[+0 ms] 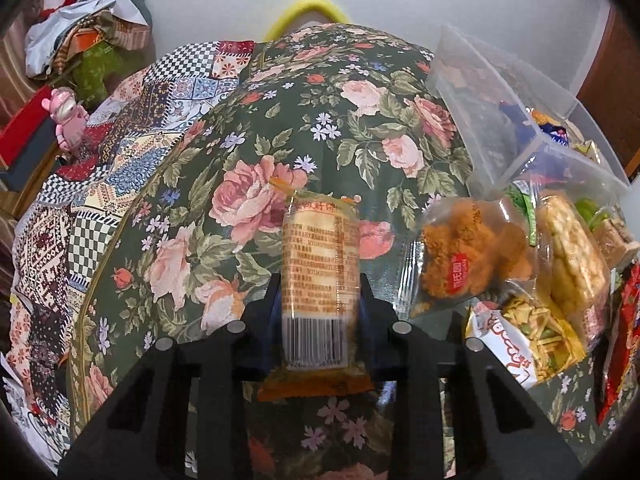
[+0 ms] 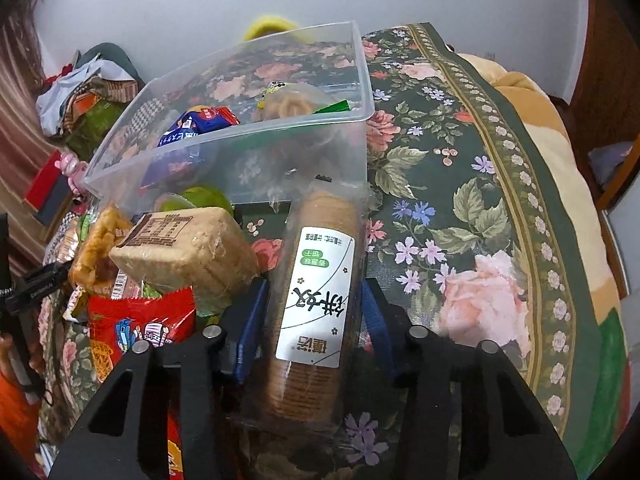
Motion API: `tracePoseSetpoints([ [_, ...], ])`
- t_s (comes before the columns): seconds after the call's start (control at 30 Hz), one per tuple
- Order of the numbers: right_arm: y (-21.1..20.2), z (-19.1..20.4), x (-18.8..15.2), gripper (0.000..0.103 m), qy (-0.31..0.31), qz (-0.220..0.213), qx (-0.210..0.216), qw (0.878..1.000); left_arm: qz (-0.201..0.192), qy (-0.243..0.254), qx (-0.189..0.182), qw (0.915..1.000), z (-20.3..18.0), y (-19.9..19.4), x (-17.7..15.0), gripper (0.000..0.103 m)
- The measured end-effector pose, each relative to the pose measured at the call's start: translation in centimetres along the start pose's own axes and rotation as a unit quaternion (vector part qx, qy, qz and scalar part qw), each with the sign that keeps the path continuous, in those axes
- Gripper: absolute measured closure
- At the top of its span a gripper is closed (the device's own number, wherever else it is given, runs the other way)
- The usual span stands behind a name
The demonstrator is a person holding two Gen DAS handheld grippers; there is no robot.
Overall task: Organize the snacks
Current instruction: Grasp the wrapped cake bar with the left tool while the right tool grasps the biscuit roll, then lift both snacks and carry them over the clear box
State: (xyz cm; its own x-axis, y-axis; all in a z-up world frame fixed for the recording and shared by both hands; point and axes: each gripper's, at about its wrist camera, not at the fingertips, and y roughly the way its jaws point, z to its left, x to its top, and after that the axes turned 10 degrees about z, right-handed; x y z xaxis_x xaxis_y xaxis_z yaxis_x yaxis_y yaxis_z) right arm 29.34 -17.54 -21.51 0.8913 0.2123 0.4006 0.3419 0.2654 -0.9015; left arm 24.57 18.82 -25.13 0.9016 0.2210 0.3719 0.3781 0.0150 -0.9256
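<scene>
Left tool clamps cracker pack, right tool grips biscuit sleeve; both should lift clear over bin rim w/o snagging.

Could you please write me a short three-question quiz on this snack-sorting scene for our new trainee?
1. True or false: the left claw holds an orange-printed packet.
2. What sits in the right claw? A) red bag B) biscuit sleeve C) nothing
3. Fill in: sorted snacks lie in the clear plastic ____.

Key: 1 true; 2 B; 3 bin.
</scene>
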Motion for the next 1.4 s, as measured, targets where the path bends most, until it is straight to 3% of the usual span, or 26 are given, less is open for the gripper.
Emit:
tracePoseSetpoints([
  [0.23,-1.1,-0.3,-0.5,0.072,-0.002,-0.008,-0.006,1.0,-0.012,0.007,-0.013,0.9998,-0.5,-2.0,-0.3,0.071],
  [0.5,-2.7,-0.9,-1.3,0.072,0.004,-0.016,-0.007,1.0,-0.045,0.016,-0.033,0.9983,-2.1,-6.0,-0.1,0.071],
  [0.83,-7.2,-0.6,-1.1,0.072,-0.002,-0.064,-0.001,0.998,-0.077,0.042,-0.051,0.9949,-5.4,-9.5,0.9,0.071],
  [1.07,-9.4,0.7,0.4,0.072,-0.016,-0.1,0.011,0.995,-0.099,0.054,-0.072,0.991,-7.7,-11.2,2.5,0.071],
  [1.4,-9.1,2.4,4.0,0.072,-0.033,-0.13,0.019,0.991,-0.113,0.084,-0.087,0.9863,-11.8,-11.3,5.2,0.071],
])
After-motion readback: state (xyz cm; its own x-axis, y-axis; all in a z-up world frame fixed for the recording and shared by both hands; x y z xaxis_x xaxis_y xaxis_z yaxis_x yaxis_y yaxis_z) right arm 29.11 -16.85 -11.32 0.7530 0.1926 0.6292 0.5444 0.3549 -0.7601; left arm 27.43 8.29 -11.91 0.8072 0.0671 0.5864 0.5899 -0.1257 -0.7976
